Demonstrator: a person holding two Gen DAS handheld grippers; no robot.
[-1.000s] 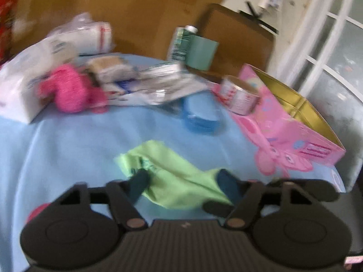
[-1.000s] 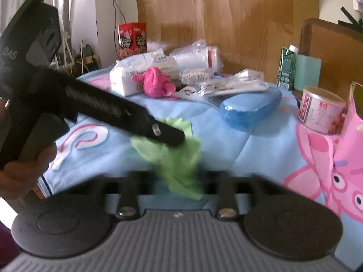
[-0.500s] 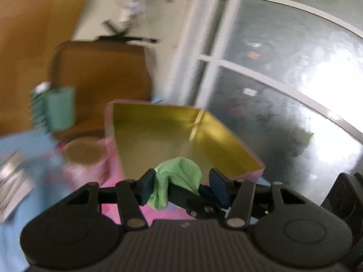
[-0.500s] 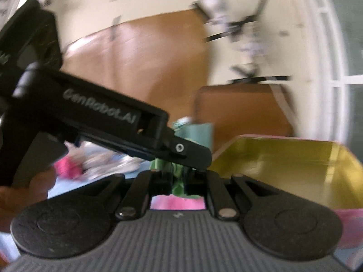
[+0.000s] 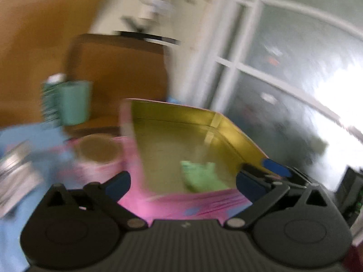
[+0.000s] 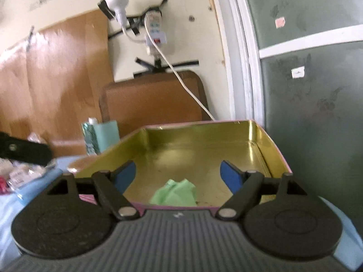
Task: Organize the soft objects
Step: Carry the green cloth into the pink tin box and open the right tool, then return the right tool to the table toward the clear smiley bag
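A crumpled green cloth (image 6: 175, 193) lies on the gold floor of a pink tin box (image 6: 261, 145), near its front wall. The left wrist view shows the same green cloth (image 5: 199, 178) inside the pink box (image 5: 172, 206), though blurred. My right gripper (image 6: 179, 175) hangs just above the cloth, its jaws opening wide and touching nothing. My left gripper (image 5: 182, 182) hovers at the box's near wall, jaws also opening wide with nothing pressed between them. A blue fingertip (image 5: 275, 166) of the other gripper shows at the right.
A round tin can (image 5: 98, 150) stands left of the box on the blue tablecloth (image 5: 13, 204). A green carton with a teal cup (image 6: 99, 137) stands behind it. Packets (image 6: 25, 173) lie at the far left. A glass door (image 6: 317, 90) is right of the box.
Both grippers carried the green cloth from the table over to the pink box and opened. The cloth dropped into the box and lies loose there.
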